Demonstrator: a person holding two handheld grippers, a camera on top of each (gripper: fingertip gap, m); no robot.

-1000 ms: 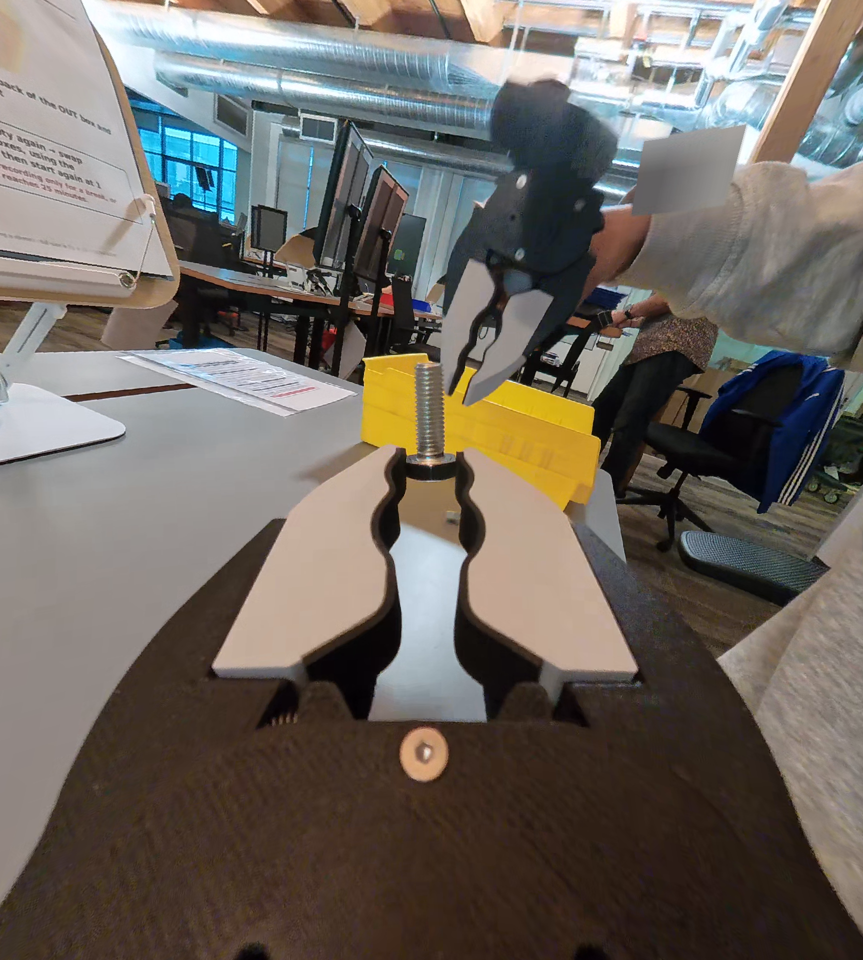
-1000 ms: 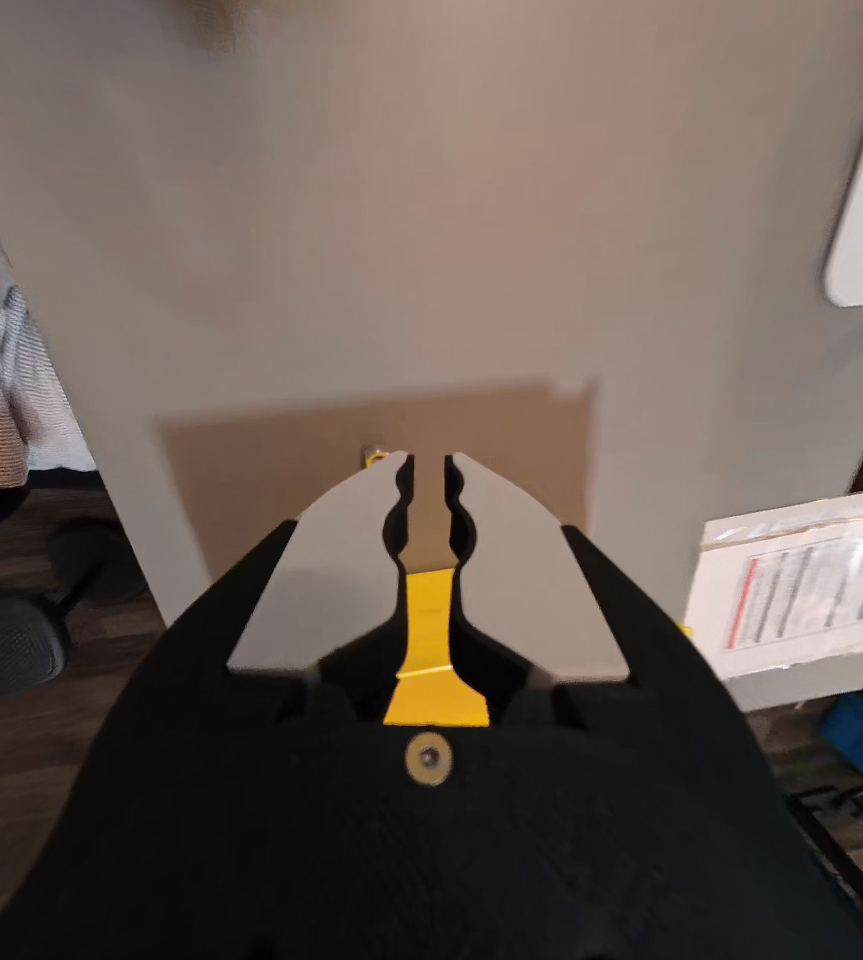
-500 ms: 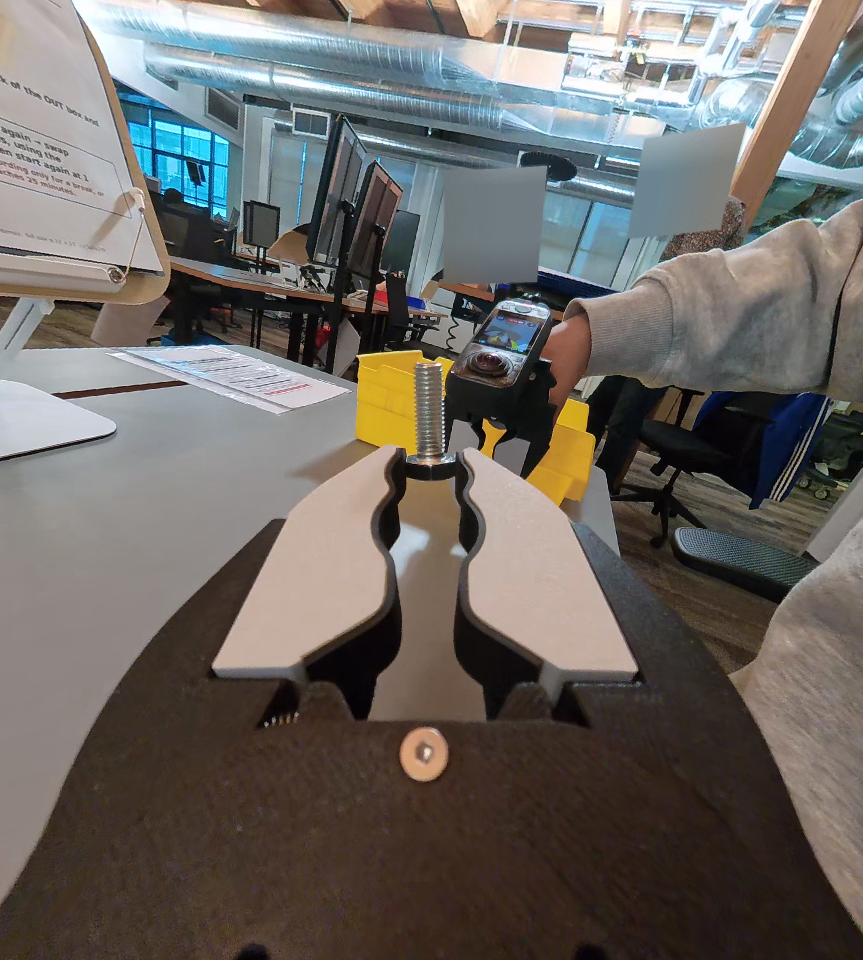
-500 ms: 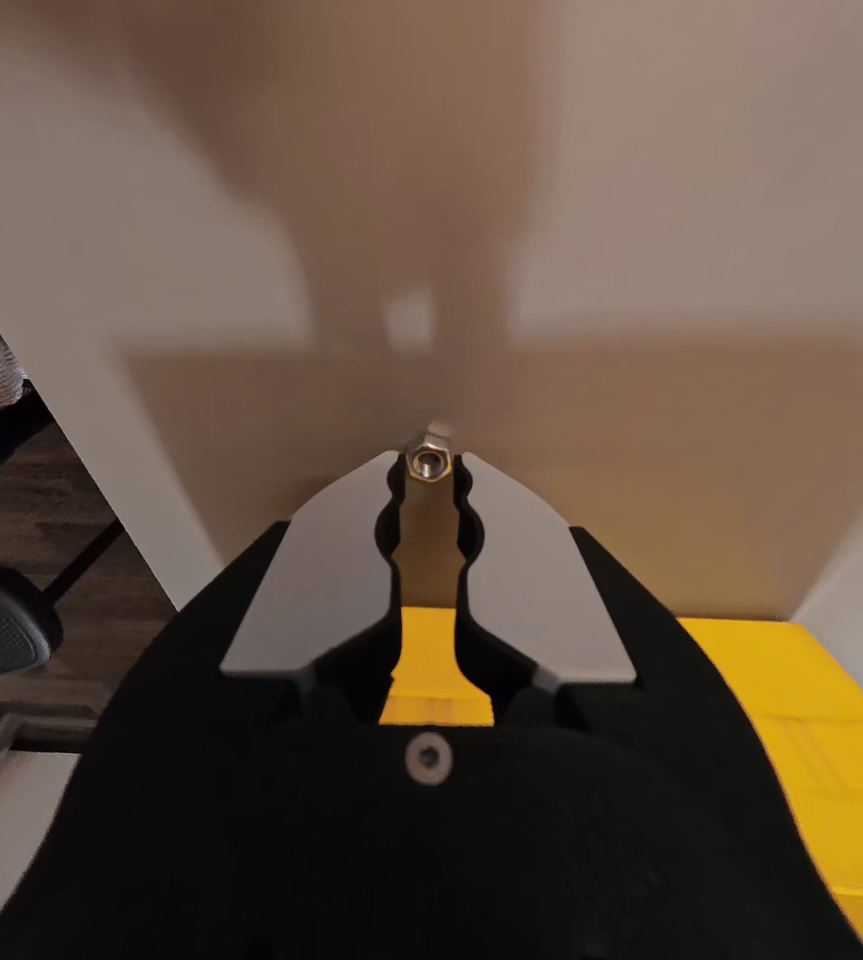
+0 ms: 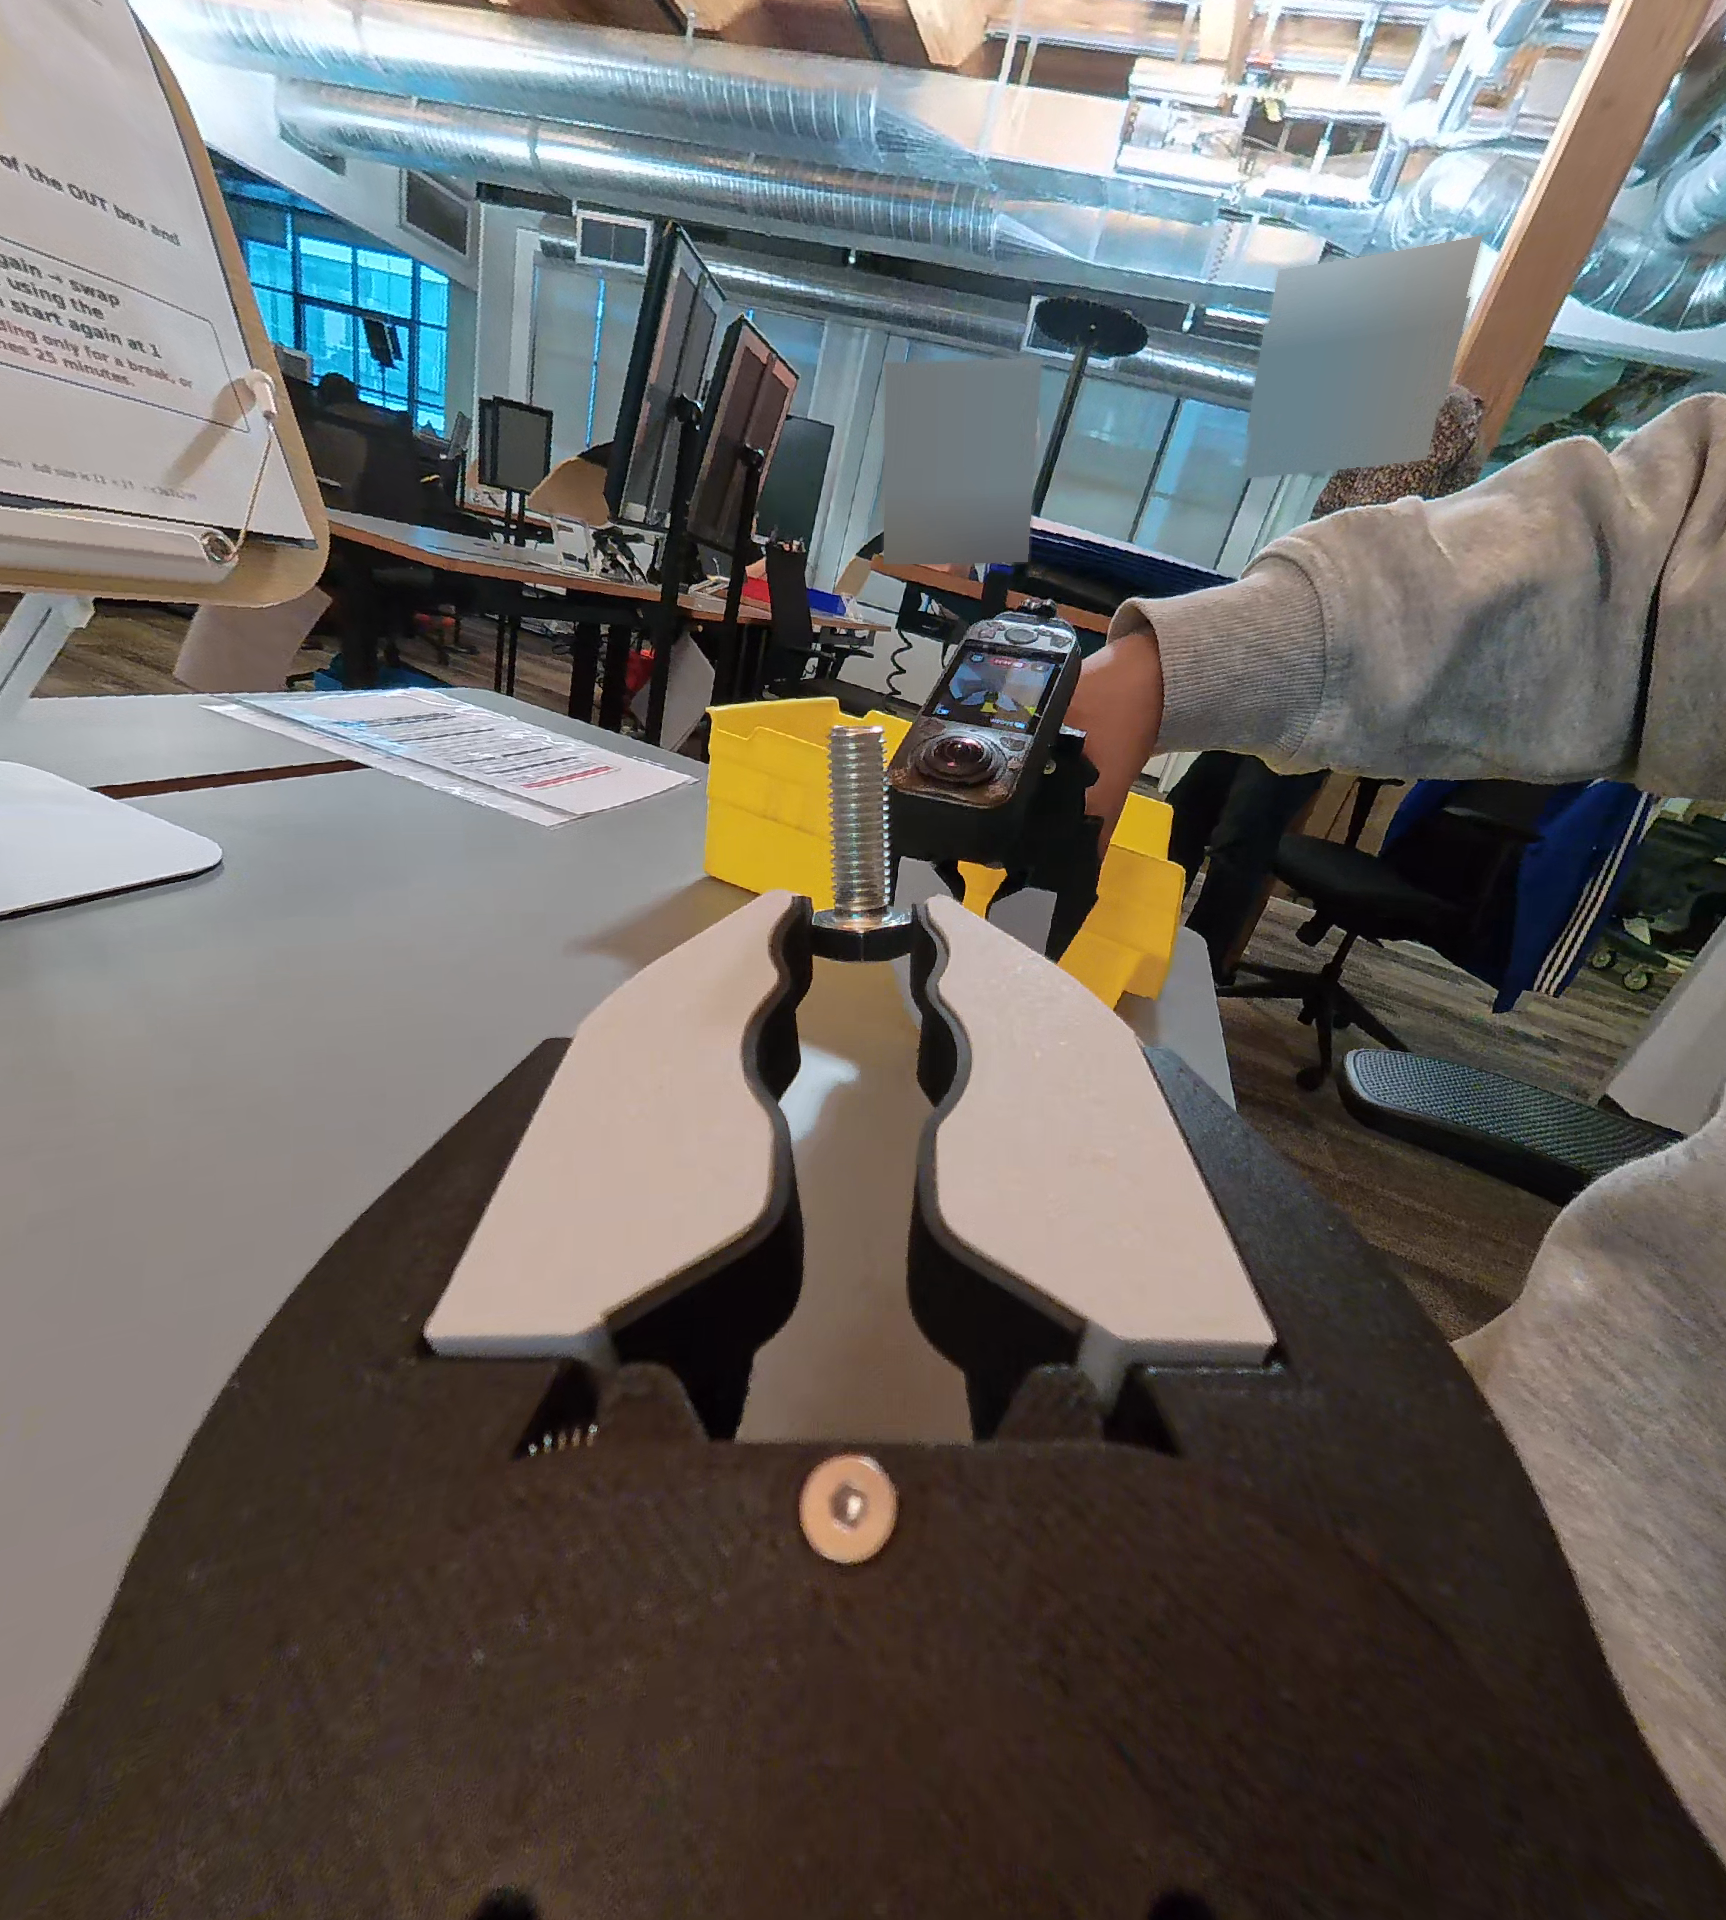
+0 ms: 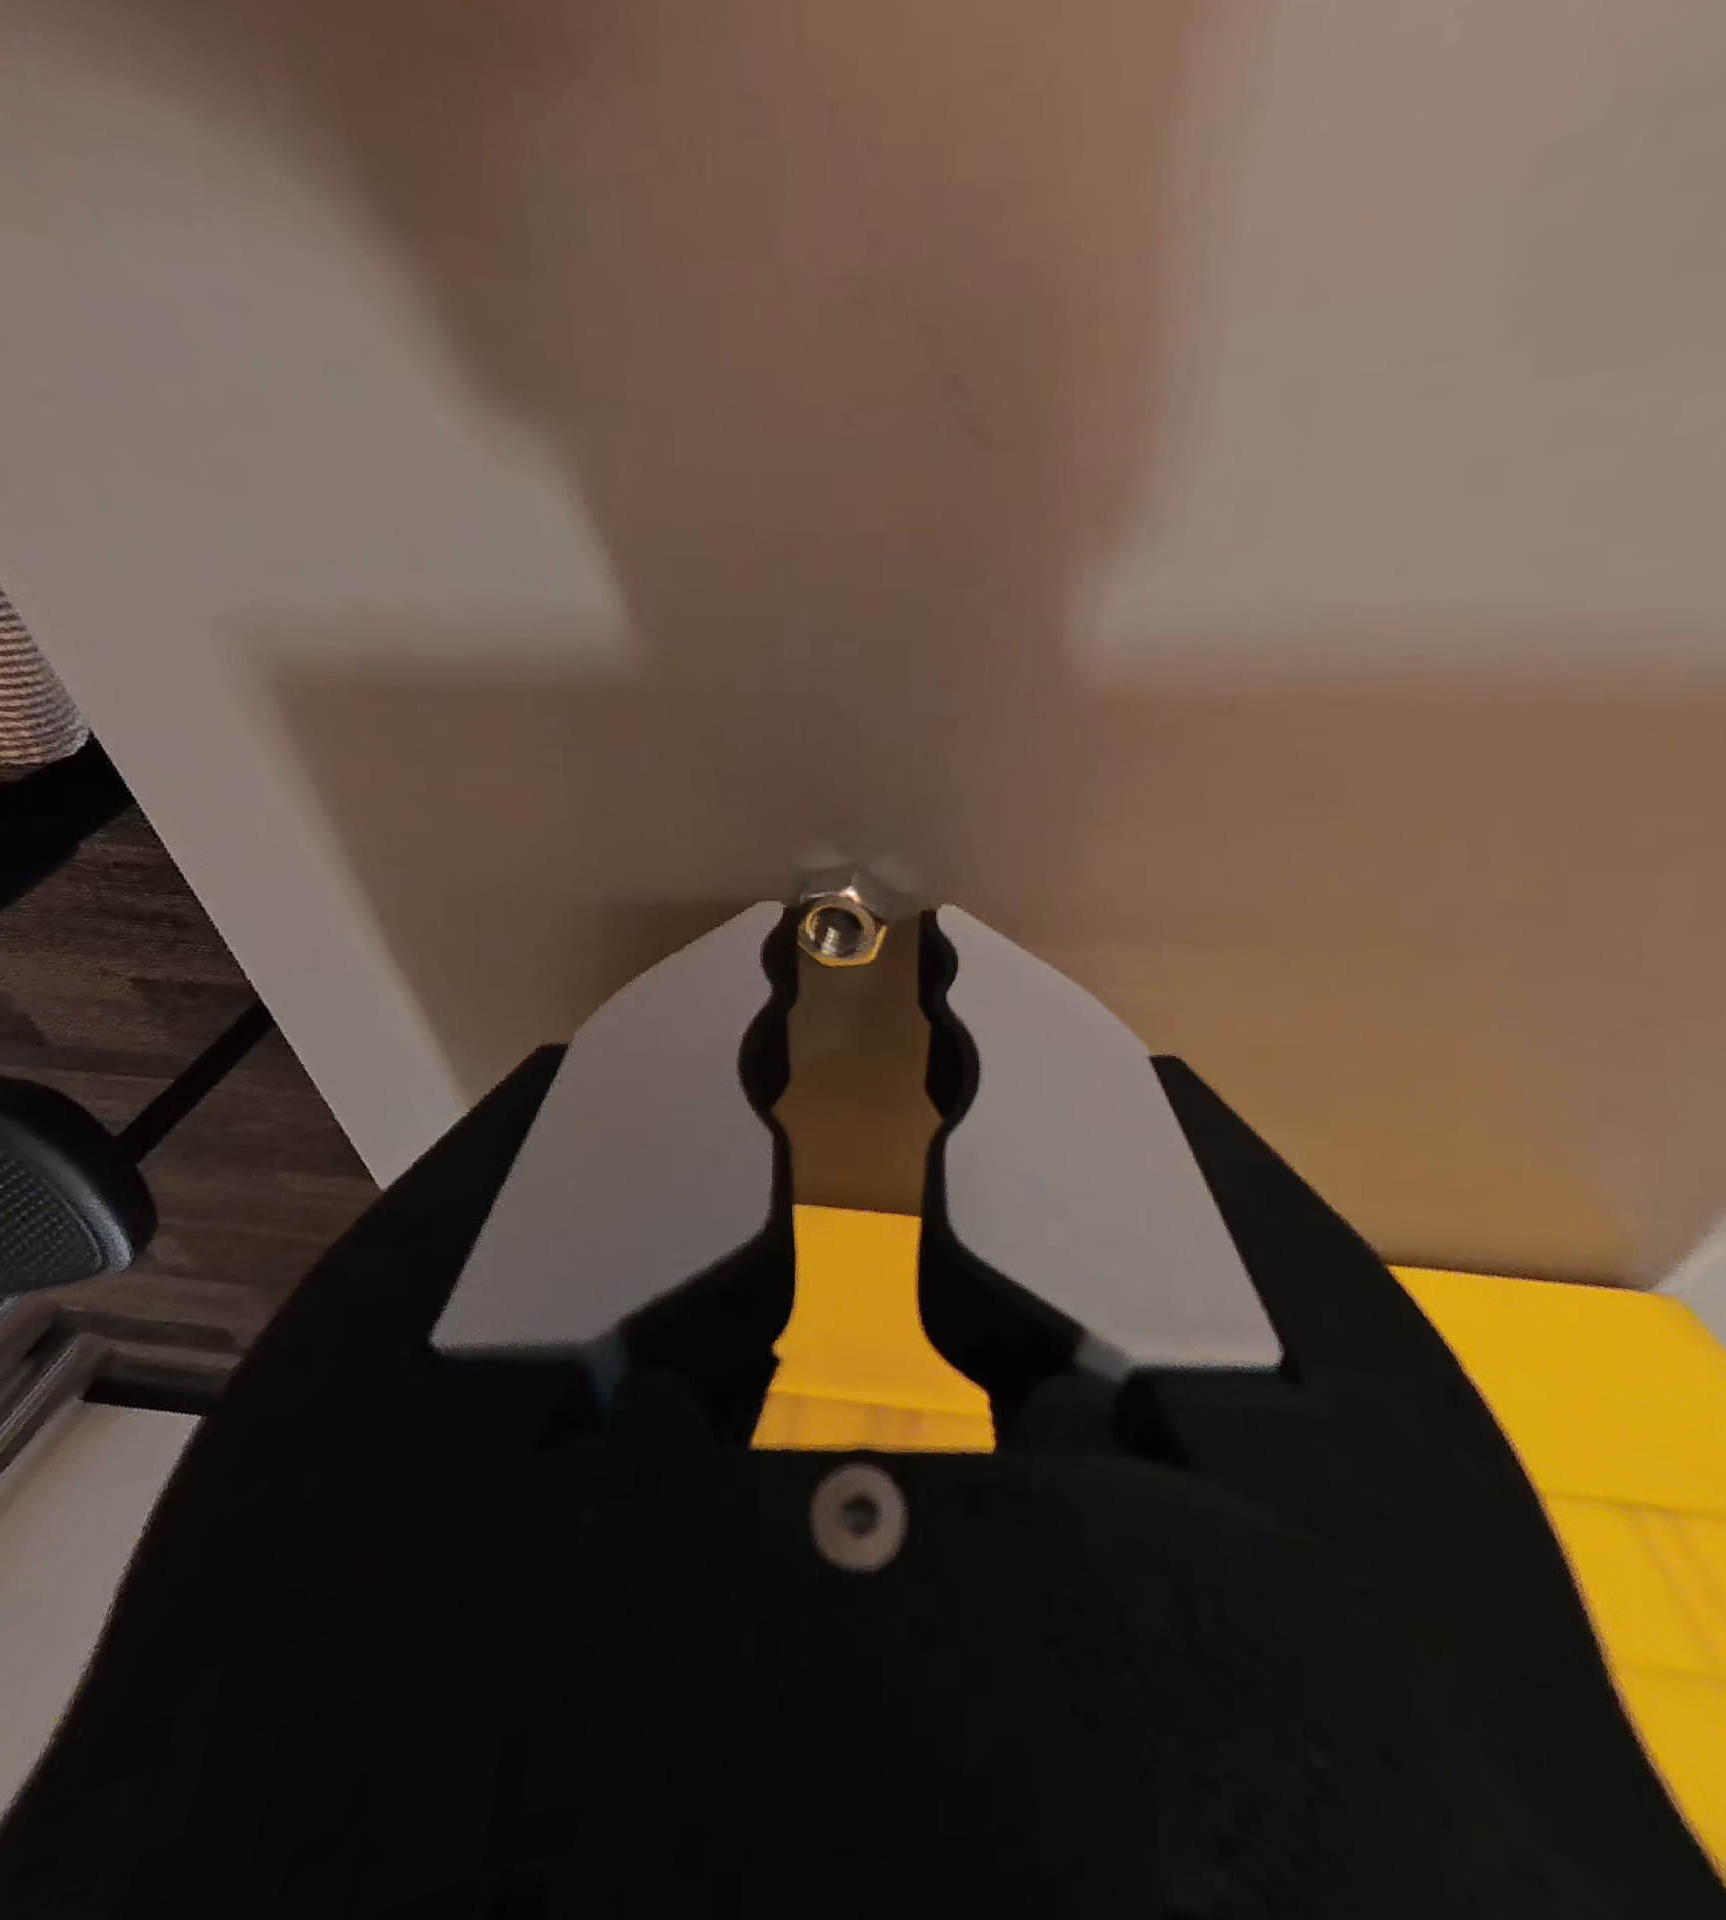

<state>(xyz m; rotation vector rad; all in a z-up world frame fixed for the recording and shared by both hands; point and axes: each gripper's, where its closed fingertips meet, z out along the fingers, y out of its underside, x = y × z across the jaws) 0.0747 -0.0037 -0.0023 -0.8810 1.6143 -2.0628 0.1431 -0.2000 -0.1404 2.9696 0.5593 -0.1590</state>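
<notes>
Left gripper point(image 5: 861, 914) clenched bolt point(image 5: 857, 821) head, shank upright over worktop point(image 5: 215, 1039). Right gripper point(image 6: 854, 914) pinched nut point(image 6: 841, 928) at its tips beside yellow bin point(image 6: 1617, 1507). Risk: shallow tip hold, nut could twist loose.

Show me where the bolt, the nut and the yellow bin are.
bolt point(image 5: 857, 821): left wrist view, middle of the threaded shaft.
nut point(image 6: 841, 928): right wrist view, its hexagonal face.
yellow bin point(image 5: 765, 821): left wrist view, its near wall.
</notes>
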